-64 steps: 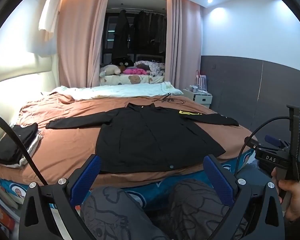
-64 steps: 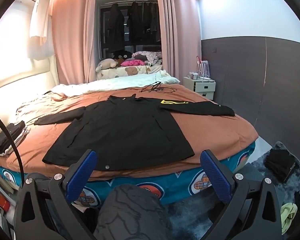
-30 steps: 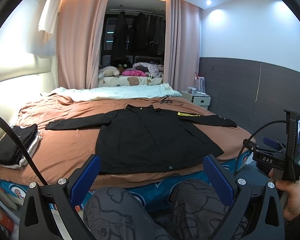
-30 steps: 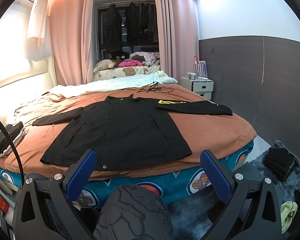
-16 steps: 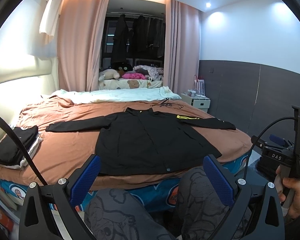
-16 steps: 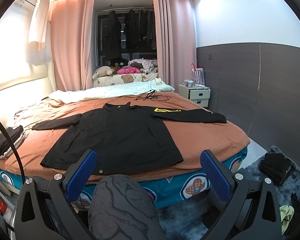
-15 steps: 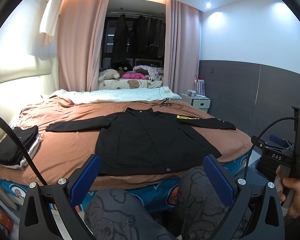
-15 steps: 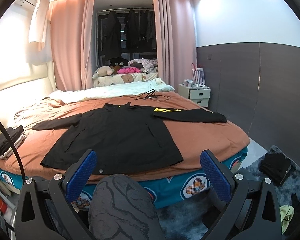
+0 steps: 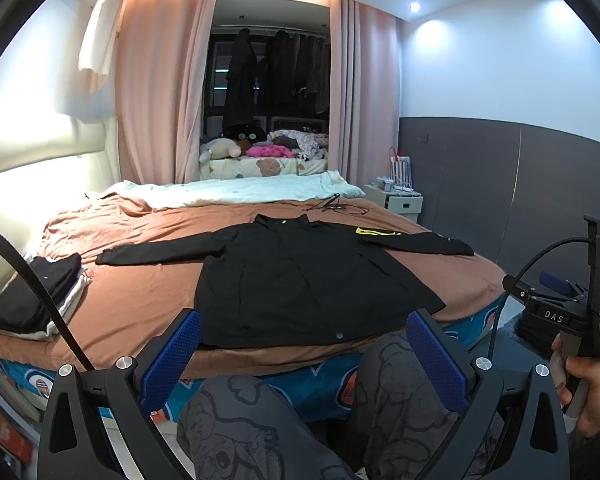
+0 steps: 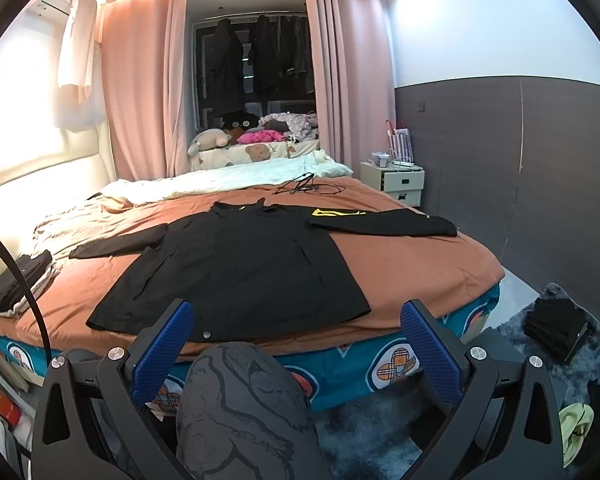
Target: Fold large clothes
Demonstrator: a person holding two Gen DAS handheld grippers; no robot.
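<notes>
Ahead of your wide-spread, empty left gripper [image 9: 302, 350] and right gripper [image 10: 298, 342], the matte black jacket [image 9: 300, 280] lies flat, collar away, sleeves outstretched sideways.

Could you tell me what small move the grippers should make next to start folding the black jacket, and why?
Probably reach forward to a sleeve. The black jacket lies spread flat on the bed, sleeves out, while the left gripper and the right gripper hang open and empty short of its hem.
</notes>
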